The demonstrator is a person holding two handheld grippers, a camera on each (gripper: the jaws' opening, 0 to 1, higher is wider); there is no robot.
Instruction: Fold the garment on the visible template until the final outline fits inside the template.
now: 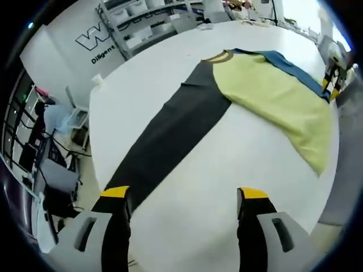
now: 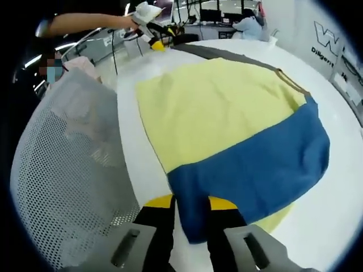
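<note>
A: Left gripper view first. What are the left gripper's (image 1: 187,195) fingers (image 1: 116,195) doing?

B: They are standing spread apart, released, with bare white counter (image 1: 193,187) showing between the yellow tips. Nothing is sitting in them.

A: And the garment (image 1: 272,96)?

B: It is lying flat on the counter ahead of the fingers. Its black sleeve (image 1: 170,130) is stretching toward the near-left finger, ending just beside that tip; I cannot tell whether it is touching. The yellow-green body is spreading to the upper right, with a blue strip (image 1: 289,65) running along its far edge and a tan collar (image 1: 218,55) at the top. The other gripper (image 1: 334,79) is showing at the right edge, by the blue strip.

A: Right gripper view now?

B: The right gripper's (image 2: 190,207) fingers (image 2: 161,209) are clamping a corner of the blue sleeve (image 2: 255,164), which is folded over the yellow-green body (image 2: 210,107) of the garment. The cloth is passing between the two yellow-tipped fingers. A grey-black edge (image 2: 227,54) is running along the far side. A white mesh chair back (image 2: 68,158) is standing at the left, beside the counter (image 2: 334,221). Far off, a person's arm (image 2: 85,24) is holding the left gripper (image 2: 153,35) at the garment's far end.
</note>
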